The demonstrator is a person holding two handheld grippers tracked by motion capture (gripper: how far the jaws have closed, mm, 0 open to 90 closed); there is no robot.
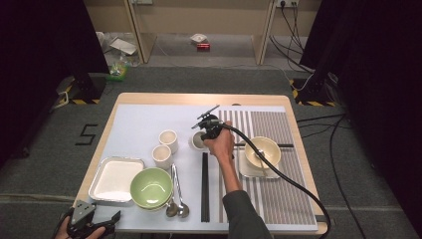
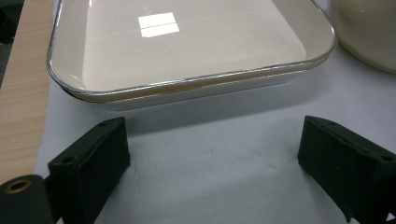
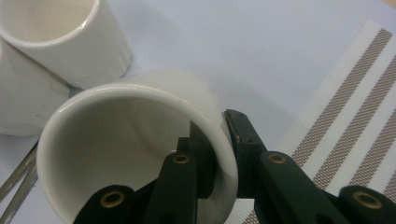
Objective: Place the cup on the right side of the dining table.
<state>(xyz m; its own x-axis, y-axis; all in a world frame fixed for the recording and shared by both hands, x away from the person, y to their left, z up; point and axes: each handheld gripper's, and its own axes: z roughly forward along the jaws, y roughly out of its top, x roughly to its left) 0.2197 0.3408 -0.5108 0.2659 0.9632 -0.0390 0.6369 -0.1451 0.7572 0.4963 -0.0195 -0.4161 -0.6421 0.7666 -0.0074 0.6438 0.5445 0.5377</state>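
Right gripper [image 3: 219, 154] is pinching the wall of a white cup [image 3: 140, 154], one jaw inside, one outside, near table centre, at 3 o'clock from two other cups [image 1: 165, 147]. I'd keep it level and lift slowly so it doesn't swing. Left gripper [image 2: 212, 163] sits wide open, holding nothing, at 6 o'clock from the tray [image 2: 187, 46].

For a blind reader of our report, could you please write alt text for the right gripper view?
The right hand-held gripper pinches the wall of a white cup, one jaw inside the rim and one outside. Behind it, two more white cups stand on the pale mat, and a striped placemat lies to the right.
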